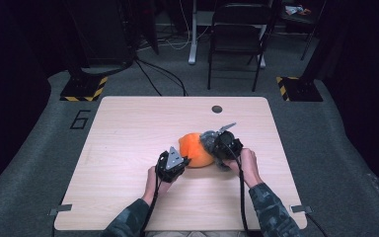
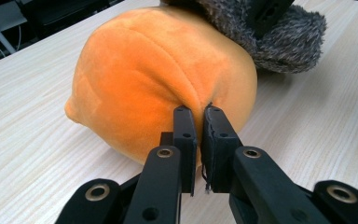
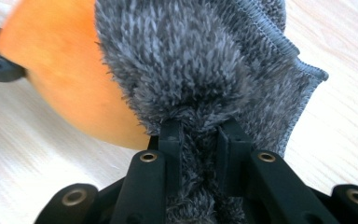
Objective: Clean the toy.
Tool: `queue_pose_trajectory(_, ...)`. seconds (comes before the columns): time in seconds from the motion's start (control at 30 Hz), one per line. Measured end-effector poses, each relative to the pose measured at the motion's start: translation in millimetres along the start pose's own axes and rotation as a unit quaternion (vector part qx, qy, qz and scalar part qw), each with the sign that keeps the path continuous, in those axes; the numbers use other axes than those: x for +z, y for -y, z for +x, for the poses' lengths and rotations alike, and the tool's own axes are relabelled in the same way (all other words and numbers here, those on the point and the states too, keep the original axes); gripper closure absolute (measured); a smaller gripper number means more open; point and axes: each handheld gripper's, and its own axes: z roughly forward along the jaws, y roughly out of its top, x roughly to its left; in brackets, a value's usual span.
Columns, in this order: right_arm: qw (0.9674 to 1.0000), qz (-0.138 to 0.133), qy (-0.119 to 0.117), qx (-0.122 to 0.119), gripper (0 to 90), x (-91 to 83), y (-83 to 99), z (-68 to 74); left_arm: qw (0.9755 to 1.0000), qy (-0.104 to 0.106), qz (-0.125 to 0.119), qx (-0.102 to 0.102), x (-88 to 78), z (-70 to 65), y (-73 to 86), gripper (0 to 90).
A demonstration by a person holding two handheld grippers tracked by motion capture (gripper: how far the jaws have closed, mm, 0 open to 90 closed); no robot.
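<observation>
item: orange plush cushion (image 1: 195, 149), rounded, soft velour surface with stitched seams. it lies on the wooden tabletop (image 1: 128, 128) roughly at its middle, a little toward the right edge and well clear of all four corners.

item: grey fuzzy cloth (image 3: 200, 60), long pile with a ribbed stitched hem. it is draped over the cushion's right side, touching it, and part of it hangs down to the tabletop on the side toward the right edge.

item: left gripper (image 1: 177, 161), held in the person's left hand (image 1: 154, 178), at the cushion's near-left side. in the left gripper view its two black jaws stand almost together, pinching a small fold of the orange fabric at a seam; the cushion's skin puckers where they bite.

item: right gripper (image 1: 216, 145), held in the person's right hand (image 1: 246, 165), at the cushion's right side. in the right gripper view its jaws are clamped on a bunched tuft of the grey cloth, the pile squeezed between the pads.

item: round dark grommet hole (image 1: 217, 109) in the tabletop near the far edge, right of centre.

item: folding chair (image 1: 237, 34) on the floor beyond the far edge.
</observation>
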Motion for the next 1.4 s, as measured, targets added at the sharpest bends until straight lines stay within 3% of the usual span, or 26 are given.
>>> queue_pose_trajectory(0.2, 0.9994, 0.025, 0.007, 0.023, 74.7, 13.4, 9.8, -12.9, 1.0000, 0.002, 0.001, -0.004, 0.4, 1.5, 1.0, 84.2)
queue_pose_trajectory(0.3, 0.9977, 0.061, 0.022, 0.023, 74.6, 27.0, 17.3, -17.0, 1.0000, 0.001, -0.001, -0.008, 1.0, 2.5, 2.1, 84.0)
queue_pose_trajectory(0.37, 0.9959, 0.083, 0.019, 0.031, 74.5, 37.7, 22.5, -18.7, 0.9999, 0.002, 0.000, -0.011, 1.1, 3.9, 3.2, 83.9)
queue_pose_trajectory(0.43, 0.9963, 0.078, 0.007, 0.034, 74.4, 38.9, 22.9, -23.6, 0.9999, 0.005, 0.002, -0.013, 0.8, 4.9, 3.8, 83.9)
queue_pose_trajectory(0.5, 0.9959, 0.084, 0.014, 0.030, 74.3, 33.5, 20.6, -22.7, 0.9999, 0.003, 0.000, -0.016, 0.8, 5.5, 4.4, 83.8)
queue_pose_trajectory(0.53, 0.9962, 0.082, 0.021, 0.021, 74.3, 30.5, 19.4, -23.1, 0.9999, 0.004, 0.001, -0.015, 0.7, 6.2, 4.4, 83.7)
queue_pose_trajectory(0.6, 0.9965, 0.075, 0.022, 0.030, 74.3, 23.8, 16.4, -24.1, 0.9998, 0.005, 0.001, -0.018, 1.1, 6.2, 4.7, 83.5)
queue_pose_trajectory(0.77, 0.9995, 0.008, 0.014, 0.028, 74.3, -7.3, 2.7, -20.8, 0.9999, 0.007, 0.002, -0.016, 2.2, 4.9, 4.9, 83.5)
queue_pose_trajectory(0.9, 0.9991, -0.038, 0.007, -0.017, 74.3, -28.7, -10.8, 3.6, 0.9999, 0.007, 0.003, -0.013, 2.5, 4.4, 4.7, 83.5)
queue_pose_trajectory(1.03, 0.9955, -0.068, 0.007, -0.066, 73.6, -35.4, -20.8, 36.1, 0.9999, 0.007, 0.003, -0.011, 3.1, 3.7, 5.0, 83.5)
queue_pose_trajectory(1.13, 0.9940, -0.055, 0.026, -0.092, 73.6, -25.2, -21.9, 51.6, 0.9999, 0.008, 0.004, -0.010, 3.0, 2.9, 4.9, 83.6)
queue_pose_trajectory(1.17, 0.9947, -0.042, 0.026, -0.090, 73.8, -19.7, -20.6, 53.7, 0.9999, 0.010, 0.007, -0.007, 3.0, 2.8, 4.9, 83.6)
queue_pose_trajectory(1.2, 0.9947, -0.036, 0.026, -0.093, 74.0, -15.0, -19.1, 52.5, 0.9999, 0.010, 0.009, -0.004, 3.2, 2.3, 5.0, 83.5)
queue_pose_trajectory(1.27, 0.9970, -0.033, 0.015, -0.068, 74.1, -11.4, -16.3, 48.3, 0.9999, 0.010, 0.006, -0.004, 4.1, 1.8, 5.1, 83.6)
queue_pose_trajectory(1.4, 0.9974, -0.037, 0.002, -0.063, 73.9, -11.7, -14.7, 34.8, 0.9999, 0.011, 0.005, -0.003, 4.0, 1.5, 4.9, 83.7)
